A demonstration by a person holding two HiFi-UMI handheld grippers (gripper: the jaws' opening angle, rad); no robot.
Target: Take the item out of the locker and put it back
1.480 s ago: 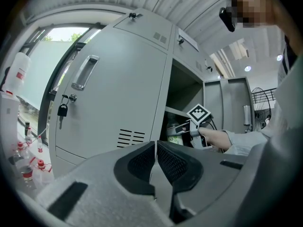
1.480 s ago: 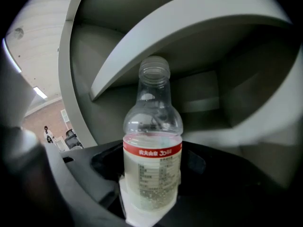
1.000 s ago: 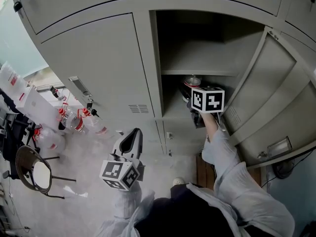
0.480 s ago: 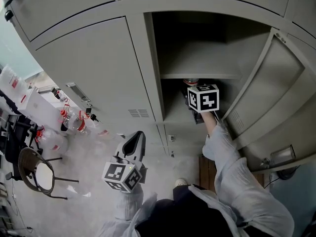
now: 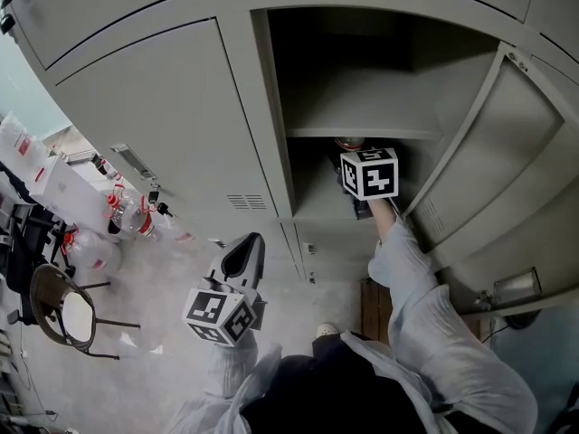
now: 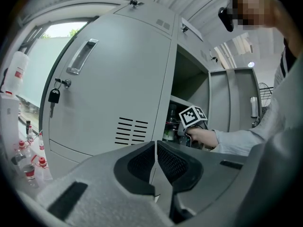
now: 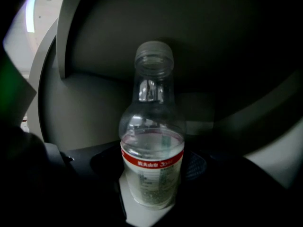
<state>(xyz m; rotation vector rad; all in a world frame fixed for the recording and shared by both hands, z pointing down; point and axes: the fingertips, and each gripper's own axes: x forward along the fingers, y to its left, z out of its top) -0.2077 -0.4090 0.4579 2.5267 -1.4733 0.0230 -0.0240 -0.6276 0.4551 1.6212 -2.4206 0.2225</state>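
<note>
A clear plastic bottle (image 7: 152,141) with a red label band stands upright between the two dark pads of my right gripper (image 7: 152,174), which is shut on it. It is inside the lower compartment of the open grey locker (image 5: 308,202), just under the shelf (image 5: 362,135). In the head view the right gripper's marker cube (image 5: 369,172) hides most of the bottle; only the bottle's top (image 5: 348,143) shows. My left gripper (image 5: 242,253) hangs low in front of the lockers, shut and empty, its jaws meeting (image 6: 156,167).
The locker's door (image 5: 507,170) stands swung open to the right. A closed locker door (image 5: 154,125) with a padlock (image 6: 53,96) is on the left. Red-capped bottles (image 5: 127,215) and a round stool (image 5: 63,315) stand on the floor at the left.
The right gripper with the bottle has gone a little deeper into the lower compartment. The left gripper has stayed low and shut.
</note>
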